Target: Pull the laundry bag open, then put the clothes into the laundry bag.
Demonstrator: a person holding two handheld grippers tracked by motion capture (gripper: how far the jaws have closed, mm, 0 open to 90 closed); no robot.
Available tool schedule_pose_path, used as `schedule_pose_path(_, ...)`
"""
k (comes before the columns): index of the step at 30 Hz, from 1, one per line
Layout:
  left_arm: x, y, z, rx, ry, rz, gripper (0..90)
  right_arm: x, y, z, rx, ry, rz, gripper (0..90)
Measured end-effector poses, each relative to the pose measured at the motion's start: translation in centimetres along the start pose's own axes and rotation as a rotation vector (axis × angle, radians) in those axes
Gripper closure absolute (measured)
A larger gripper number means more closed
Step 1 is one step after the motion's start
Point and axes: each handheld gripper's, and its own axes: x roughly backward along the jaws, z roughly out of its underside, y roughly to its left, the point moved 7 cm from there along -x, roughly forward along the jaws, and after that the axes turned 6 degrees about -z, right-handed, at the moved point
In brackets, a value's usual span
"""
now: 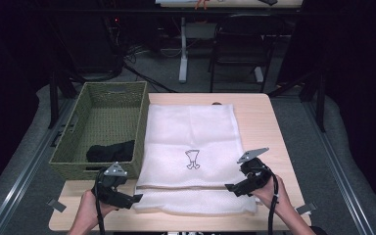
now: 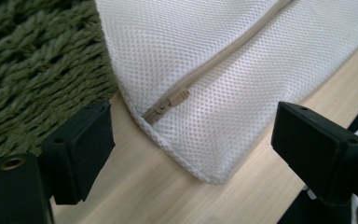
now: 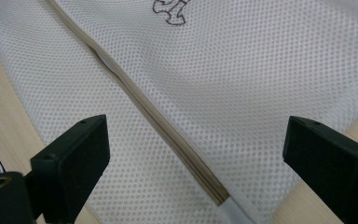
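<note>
A white mesh laundry bag (image 1: 191,152) lies flat on the wooden table (image 1: 269,127), with a small black drawing (image 1: 192,159) on it and a beige zipper (image 3: 154,116) running near its front edge. My left gripper (image 1: 133,199) is at the bag's near left corner, open. In the left gripper view the jaws of that gripper (image 2: 193,140) stand wide on either side of the corner and the zipper pull (image 2: 170,100), without touching them. My right gripper (image 1: 231,188) hovers open over the bag's near right end. In the right gripper view its own jaws (image 3: 196,149) straddle the zipper line with nothing pinched.
A green woven basket (image 1: 98,164) stands left of the bag, right against its edge, with a black cloth (image 1: 110,152) inside. A dark chair (image 1: 240,44) and a white desk leg (image 1: 183,49) stand beyond the table. Bare tabletop runs along the right side.
</note>
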Motion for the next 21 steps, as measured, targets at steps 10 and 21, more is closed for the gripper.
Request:
schedule_pose_path(10,0.0,-0.2,-0.1,-0.015,-0.012,-0.039,9.0,-1.4,0.3,-0.6,0.038,0.023,-0.008,5.2)
schedule_pose_path(21,-0.2,-0.1,-0.3,-0.017,-0.015,-0.035,1.4,-3.2,0.7,-1.7,0.069,0.066,-0.028,5.3)
